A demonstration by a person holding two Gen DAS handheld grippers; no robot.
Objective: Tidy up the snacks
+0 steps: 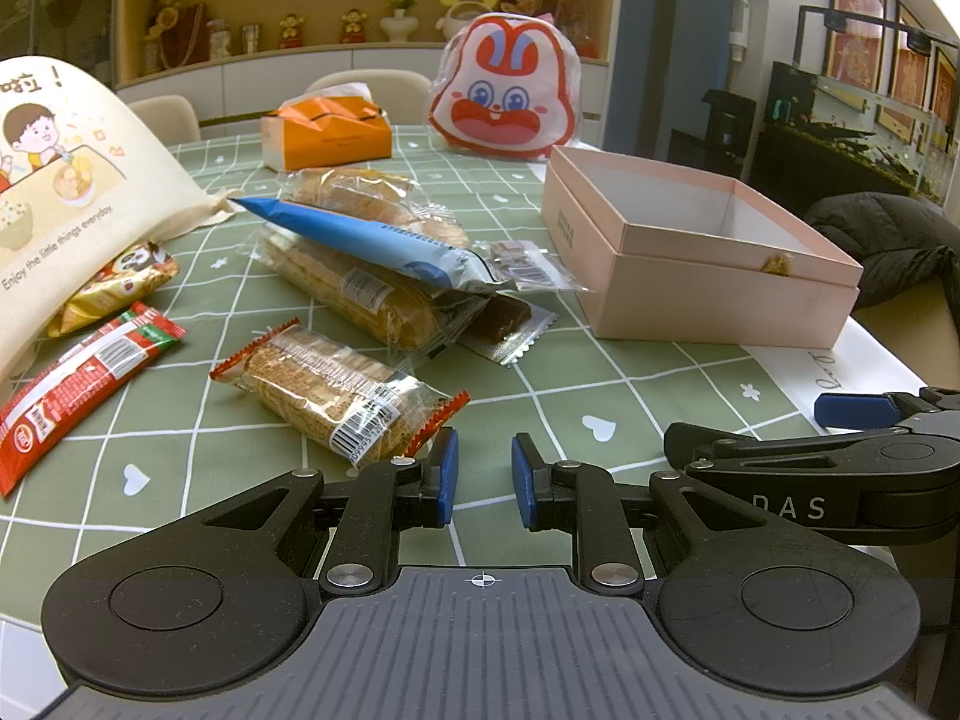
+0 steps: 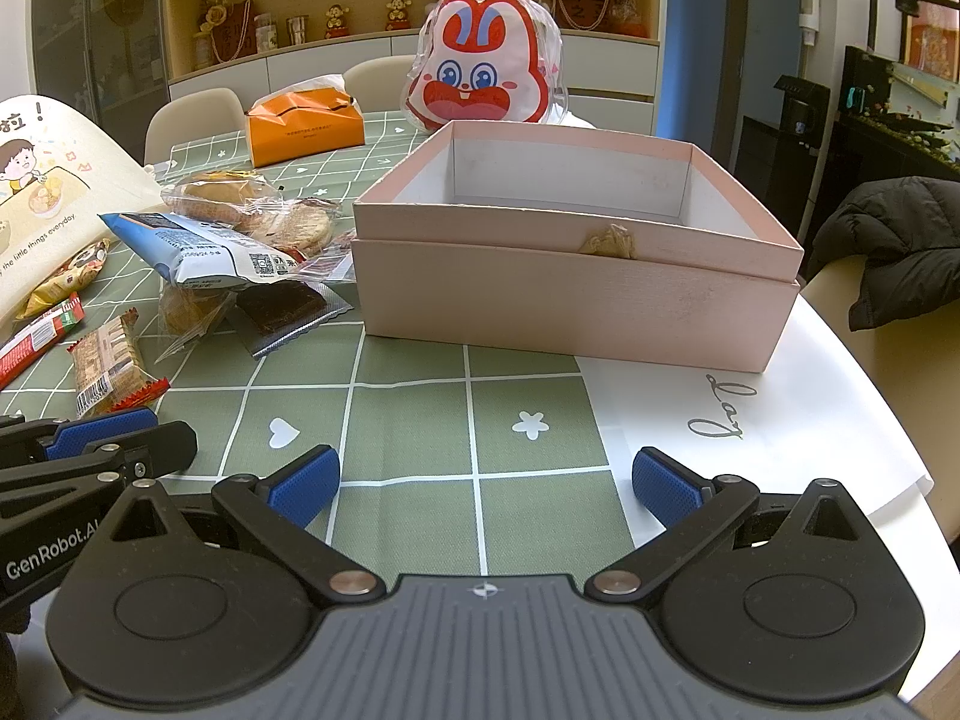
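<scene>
You get even, fairly bright indoor light in both wrist views, with soft shadows only. The pink box [image 2: 576, 294] throws a faint shadow on the tablecloth [image 2: 414, 420]. Glare sits on the clear snack wrappers [image 1: 360, 294] and on the white table edge [image 2: 840, 396]. Fisheye bending curves the shelves [image 1: 360, 6] and darkens the frame corners. The foreground is sharp; the far shelf ornaments look soft and slightly grainy.

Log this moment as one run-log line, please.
phase: before first pick | left gripper: open, empty, near wafer pack | right gripper: open, empty, facing pink box | box: no snacks visible inside
</scene>
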